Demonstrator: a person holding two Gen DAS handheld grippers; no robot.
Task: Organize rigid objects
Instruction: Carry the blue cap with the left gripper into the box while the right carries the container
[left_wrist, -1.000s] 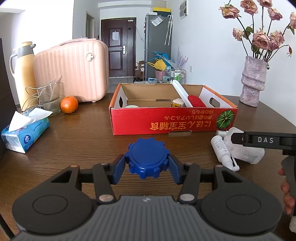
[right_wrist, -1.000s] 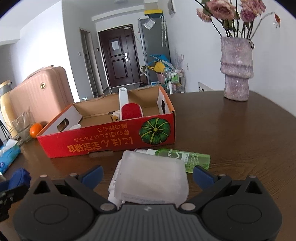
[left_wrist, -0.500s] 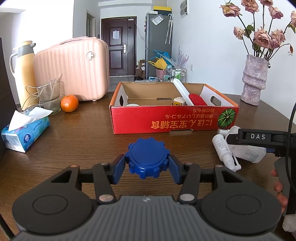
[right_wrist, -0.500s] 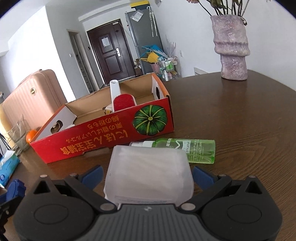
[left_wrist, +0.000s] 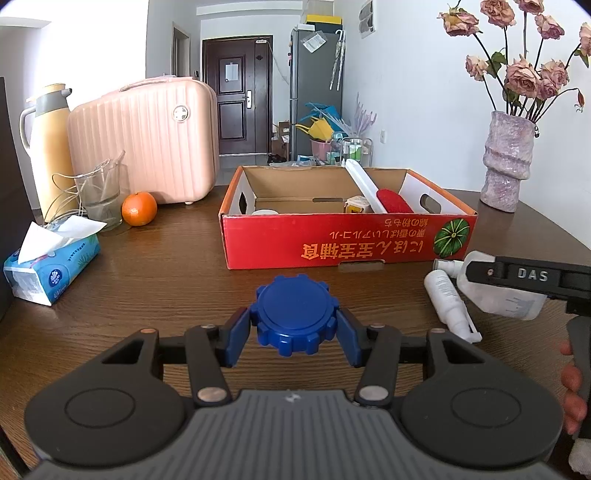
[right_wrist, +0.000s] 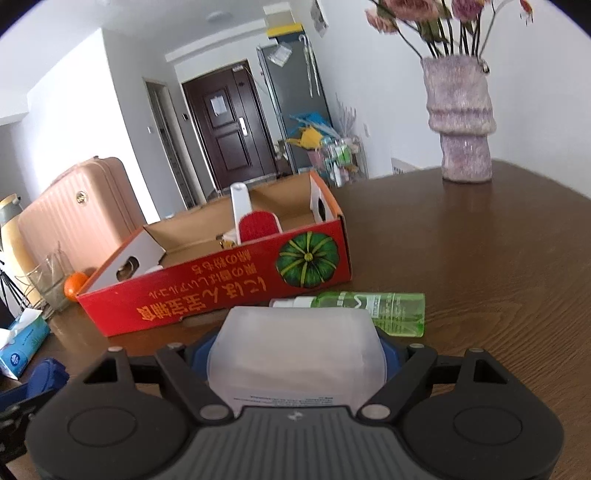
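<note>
The blue cap (left_wrist: 295, 317), a knobbed disc, sits on the table (left_wrist: 155, 280) at the centre of the left wrist view, clamped between the blue pads (left_wrist: 236, 341) of the left gripper (left_wrist: 293, 341), which presses on it from nine and three o'clock at a narrow spread; straight past it at twelve o'clock stands the red box (left_wrist: 332, 245), open-topped, with a red-and-white brush (left_wrist: 384, 195) leaning inside it toward the right end and a small yellow item (left_wrist: 356, 205) just beside the brush; at three o'clock from the cap lies a white bottle (left_wrist: 448, 301) on its side, and touching it, farther right, the frosted tub (left_wrist: 498, 295); in the right wrist view that tub (right_wrist: 295, 350) fills the space between the fingers of the right gripper (right_wrist: 295, 354), whose jaws are closing on it, the blue pads (right_wrist: 391, 354) now against its sides; a green bottle (right_wrist: 373, 308) lies flat at one o'clock from the tub, just in front of the box; part of a hand (left_wrist: 572, 391) shows at the right edge of the left wrist view; farther out, at ten o'clock from the cap, an orange (left_wrist: 139, 208), a glass (left_wrist: 99, 195) and a pink case (left_wrist: 147, 136); at nine, a tissue pack (left_wrist: 51, 266); at two o'clock, well apart, a vase (left_wrist: 508, 162) with dried roses.
</note>
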